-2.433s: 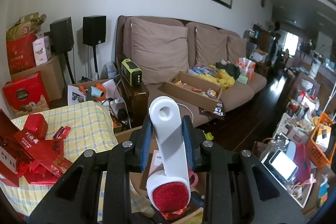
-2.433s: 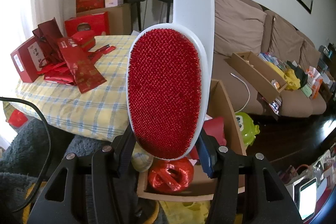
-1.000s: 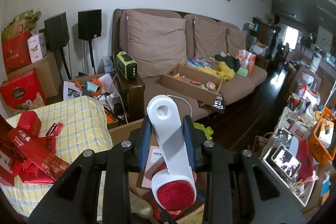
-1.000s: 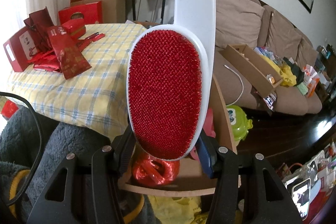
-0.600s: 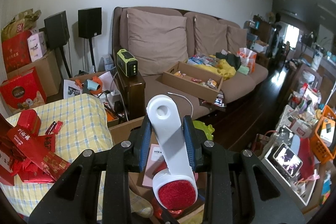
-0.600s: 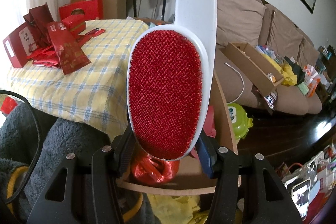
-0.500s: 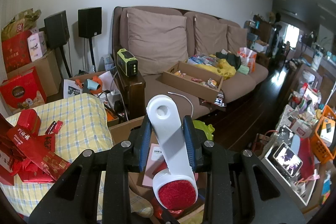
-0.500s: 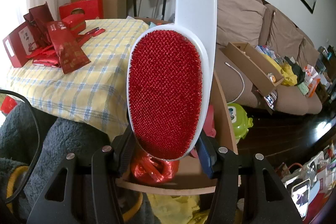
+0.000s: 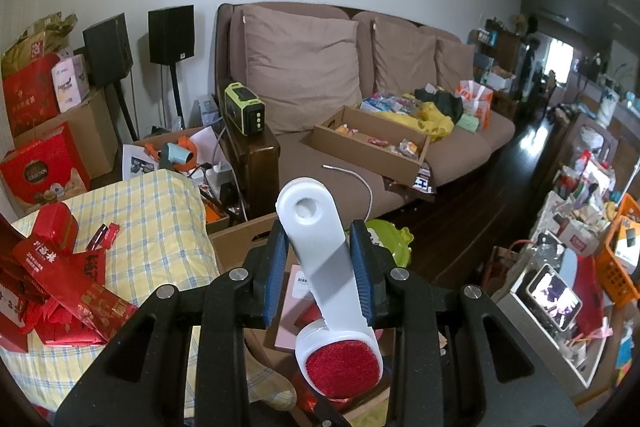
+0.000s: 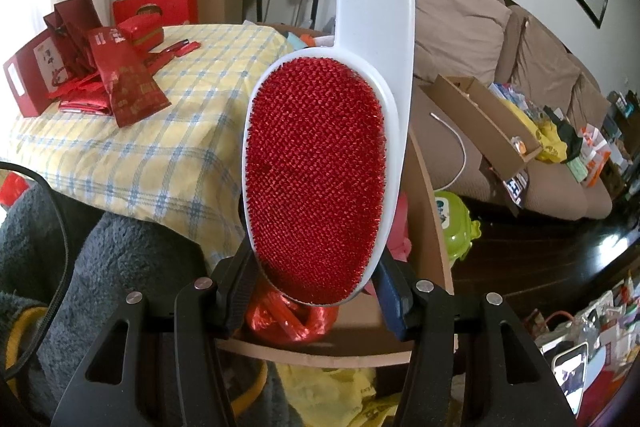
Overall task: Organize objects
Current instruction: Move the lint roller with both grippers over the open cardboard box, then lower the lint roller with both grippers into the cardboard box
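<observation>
Two matte black handheld grippers, same build on both sides

The left gripper [image 9: 319, 259] has chunky black plastic linkage arms with triangular cut-outs, round silver screws at the pivots, and blue ribbed pads lining its fingers [image 9: 276, 269]. The right gripper [image 10: 316, 291] looks the same: black frame, silver screws, one blue pad and one that reads black from here. A thin black cable [image 10: 52, 259] loops past on its left, over a fuzzy dark grey garment [image 10: 120, 267] with a yellow trim.

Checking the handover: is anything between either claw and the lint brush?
No. The left claw clamps the lint brush at its white handle, and the right claw flanks its red head, with nothing visible in between.
</observation>
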A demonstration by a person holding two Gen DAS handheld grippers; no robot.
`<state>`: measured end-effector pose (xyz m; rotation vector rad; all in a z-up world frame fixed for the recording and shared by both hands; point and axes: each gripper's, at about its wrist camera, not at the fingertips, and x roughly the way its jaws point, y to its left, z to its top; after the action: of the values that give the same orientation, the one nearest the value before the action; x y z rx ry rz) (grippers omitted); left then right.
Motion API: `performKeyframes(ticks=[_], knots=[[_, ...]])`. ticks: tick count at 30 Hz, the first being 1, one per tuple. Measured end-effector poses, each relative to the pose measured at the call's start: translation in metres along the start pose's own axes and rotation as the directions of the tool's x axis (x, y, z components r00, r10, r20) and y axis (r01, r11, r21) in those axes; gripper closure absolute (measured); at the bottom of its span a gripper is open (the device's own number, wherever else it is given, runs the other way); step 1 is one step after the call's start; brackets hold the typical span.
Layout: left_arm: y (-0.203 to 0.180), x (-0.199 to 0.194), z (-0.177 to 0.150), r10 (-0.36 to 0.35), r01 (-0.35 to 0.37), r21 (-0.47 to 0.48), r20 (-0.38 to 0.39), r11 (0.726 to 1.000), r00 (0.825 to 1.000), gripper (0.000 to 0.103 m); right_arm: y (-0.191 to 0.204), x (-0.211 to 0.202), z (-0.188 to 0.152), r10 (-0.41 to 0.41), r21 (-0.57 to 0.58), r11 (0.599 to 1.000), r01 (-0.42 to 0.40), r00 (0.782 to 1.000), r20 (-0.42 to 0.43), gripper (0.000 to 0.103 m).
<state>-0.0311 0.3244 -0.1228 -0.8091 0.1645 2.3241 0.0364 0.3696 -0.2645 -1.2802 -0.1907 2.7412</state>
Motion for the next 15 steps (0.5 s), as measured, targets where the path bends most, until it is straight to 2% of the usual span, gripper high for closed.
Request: performKeyframes(ticks=[15], knots=[[0.0,0.013,-0.005,0.003,-0.003,0.002,-0.04,1.0,0.999,0.073,-0.001,0.008,-0.004,0.002,-0.012,1.0,-0.003,0.999,-0.041,0.048]])
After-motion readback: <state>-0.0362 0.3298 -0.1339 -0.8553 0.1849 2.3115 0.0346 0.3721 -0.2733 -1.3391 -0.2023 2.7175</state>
